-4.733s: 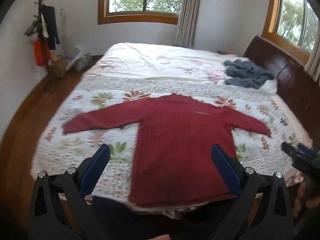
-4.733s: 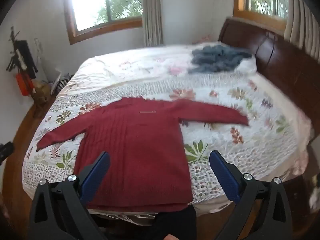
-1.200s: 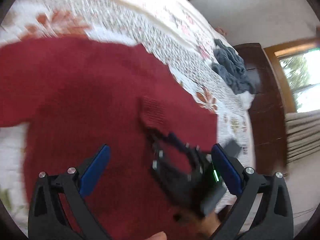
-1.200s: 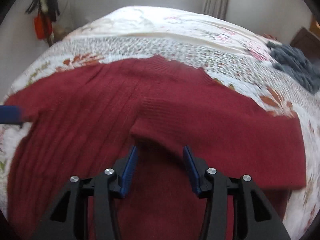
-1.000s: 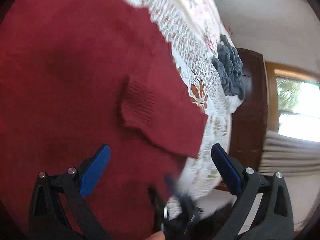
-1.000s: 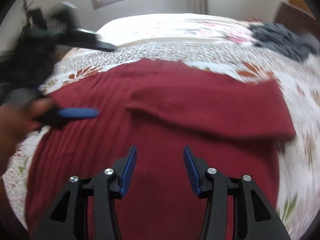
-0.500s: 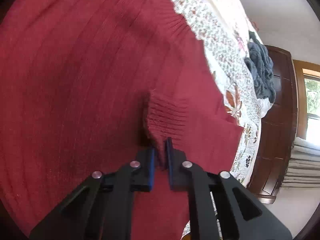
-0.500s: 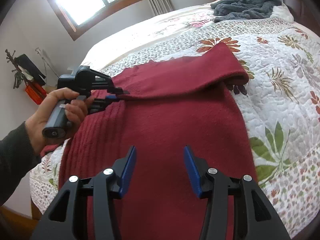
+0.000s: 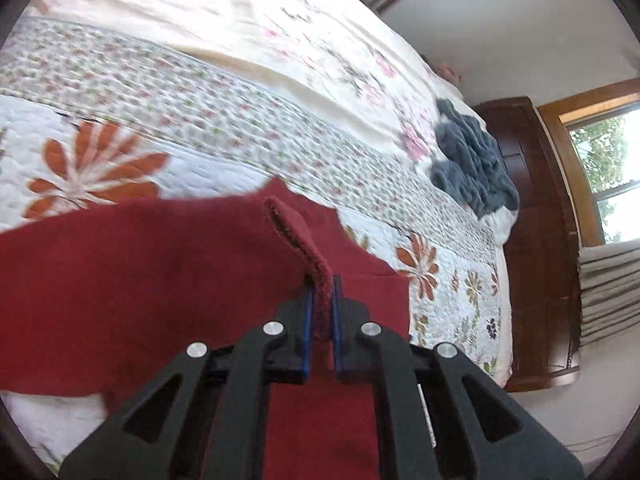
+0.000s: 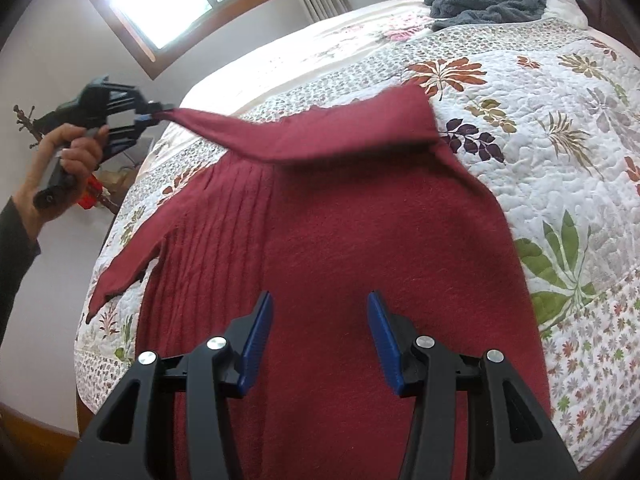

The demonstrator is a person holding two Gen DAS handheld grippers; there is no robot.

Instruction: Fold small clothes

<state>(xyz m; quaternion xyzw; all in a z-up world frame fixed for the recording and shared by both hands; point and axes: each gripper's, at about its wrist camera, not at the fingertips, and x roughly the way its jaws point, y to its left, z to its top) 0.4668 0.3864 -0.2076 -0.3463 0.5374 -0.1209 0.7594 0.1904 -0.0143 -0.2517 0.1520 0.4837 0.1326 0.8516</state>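
Our left hand-held gripper (image 9: 320, 292) pinches the red sweater's (image 10: 340, 240) sleeve cuff (image 9: 298, 240), lifting it to fold across; our right hand-held gripper (image 10: 320, 336) hovers half-open, empty.

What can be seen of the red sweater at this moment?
The red sweater is a dark red knit with vertical ribs and long sleeves, lying flat on the floral quilt. One sleeve lies spread on the quilt; the other is drawn across the chest, its ribbed cuff clamped and lifted in the left gripper. The open right gripper hovers above its body.
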